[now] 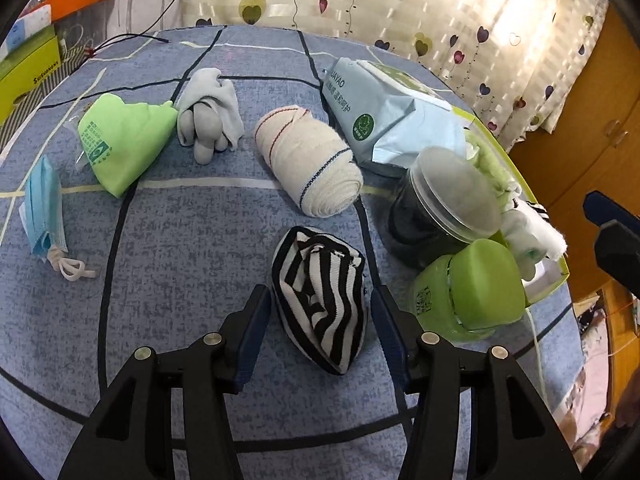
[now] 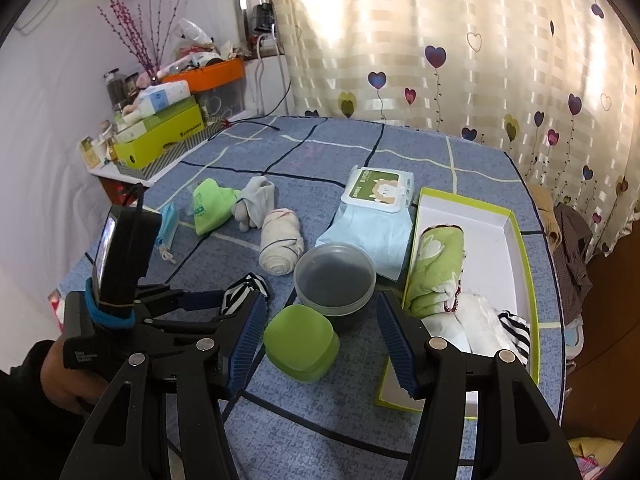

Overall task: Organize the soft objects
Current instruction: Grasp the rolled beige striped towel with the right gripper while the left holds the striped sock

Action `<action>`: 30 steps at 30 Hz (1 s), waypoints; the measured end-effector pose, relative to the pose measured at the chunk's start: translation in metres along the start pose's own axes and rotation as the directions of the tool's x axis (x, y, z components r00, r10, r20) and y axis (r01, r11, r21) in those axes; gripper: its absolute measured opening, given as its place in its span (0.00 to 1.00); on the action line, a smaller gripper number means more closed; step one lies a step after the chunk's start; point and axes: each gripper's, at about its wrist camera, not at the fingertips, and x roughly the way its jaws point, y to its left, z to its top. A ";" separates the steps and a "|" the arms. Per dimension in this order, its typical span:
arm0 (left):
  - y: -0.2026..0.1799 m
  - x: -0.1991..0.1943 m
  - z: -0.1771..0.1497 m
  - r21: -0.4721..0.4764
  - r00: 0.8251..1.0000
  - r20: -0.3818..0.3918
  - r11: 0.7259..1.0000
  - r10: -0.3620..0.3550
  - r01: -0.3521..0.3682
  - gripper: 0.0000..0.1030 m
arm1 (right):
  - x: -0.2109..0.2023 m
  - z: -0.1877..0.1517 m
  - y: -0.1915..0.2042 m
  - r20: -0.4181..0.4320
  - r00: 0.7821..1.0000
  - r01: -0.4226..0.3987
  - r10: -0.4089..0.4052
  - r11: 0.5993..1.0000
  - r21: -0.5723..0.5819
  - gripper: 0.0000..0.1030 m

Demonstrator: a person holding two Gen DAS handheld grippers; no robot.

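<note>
- Left wrist view: the left gripper (image 1: 320, 312) is spread wide, its jaws on either side of the striped sock (image 1: 320, 300) with a gap on each side, so it grips nothing.
- The sock lies on the blue bedsheet (image 1: 180, 240), bundled; its long axis runs away from the camera and leans slightly left at the far end, its narrow end nearest the camera.
- Beyond it a bandage roll (image 1: 308, 160) lies with its long axis running from upper left to lower right.
- At left lie a blue mask (image 1: 44, 208), a green pouch (image 1: 120, 140) and a grey cloth bundle (image 1: 210, 116).
- At right a wipes pack (image 1: 384, 112) lies behind a clear-lidded tub (image 1: 444, 208), whose contents look dark; a green jar (image 1: 472, 292) stands just beside the tub.
- Right wrist view: the right gripper (image 2: 320, 340) is released, its jaws apart over the jar (image 2: 300, 340).
- The box (image 2: 516, 240) lies open to the right; it holds a green towel roll (image 2: 436, 268), a white roll (image 2: 476, 320) and a striped item (image 2: 514, 326), all at its near end.
- The towel roll's long axis follows the box's length.
- The left gripper (image 2: 236, 304) shows at left, the sock (image 2: 244, 292) at its tips.
</note>
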 end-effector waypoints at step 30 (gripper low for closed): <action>0.077 -0.049 0.002 -0.157 0.989 0.143 0.986 -0.036 0.059 0.15 | 0.118 0.067 0.067 -0.219 0.975 -0.022 -0.029 0.973 -0.228 0.56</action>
